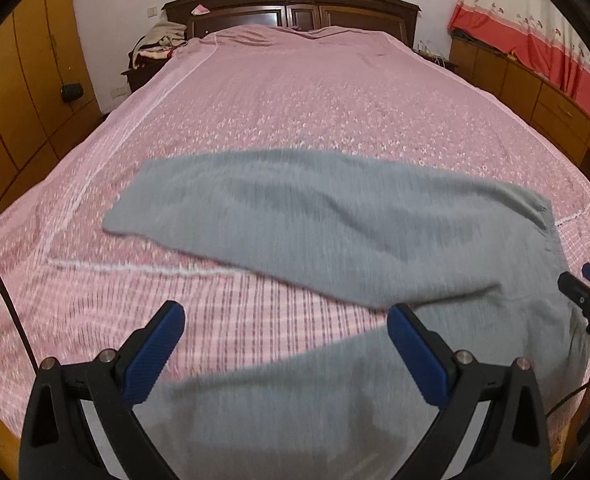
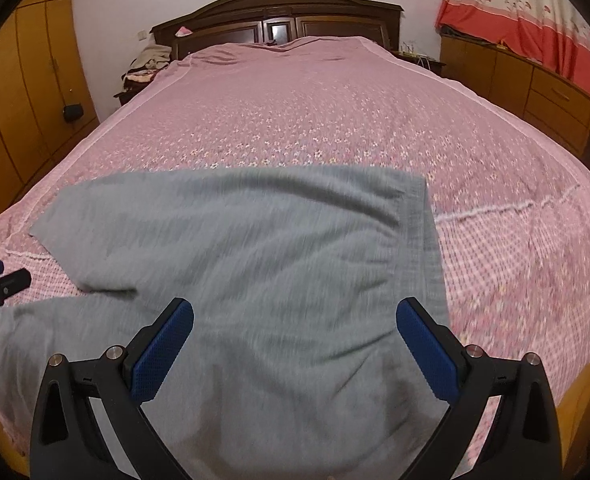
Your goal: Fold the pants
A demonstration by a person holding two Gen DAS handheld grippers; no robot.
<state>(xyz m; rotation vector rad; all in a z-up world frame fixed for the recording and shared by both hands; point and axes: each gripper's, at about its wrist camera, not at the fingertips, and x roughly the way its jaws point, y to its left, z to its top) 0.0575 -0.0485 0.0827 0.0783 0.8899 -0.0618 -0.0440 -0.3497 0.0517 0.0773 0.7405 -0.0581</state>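
Right now both tools, left tool (image 1: 285, 326) and right tool (image 2: 295, 320), hover spread over the grey pants (image 2: 235, 248) on the bed (image 2: 335, 112); best pinch the waistband (image 2: 423, 240) and one hem squarely.

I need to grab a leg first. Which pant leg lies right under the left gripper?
The near leg of the grey pants, under the open left gripper; the far leg stretches away leftward.

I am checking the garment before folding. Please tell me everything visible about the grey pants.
The grey pants look like soft knit fabric, with a ribbed waistband at the right end. They lie spread on the pink floral bedspread, the two legs splayed apart toward the left and slightly wrinkled. Both grippers are open above them; neither grips them.
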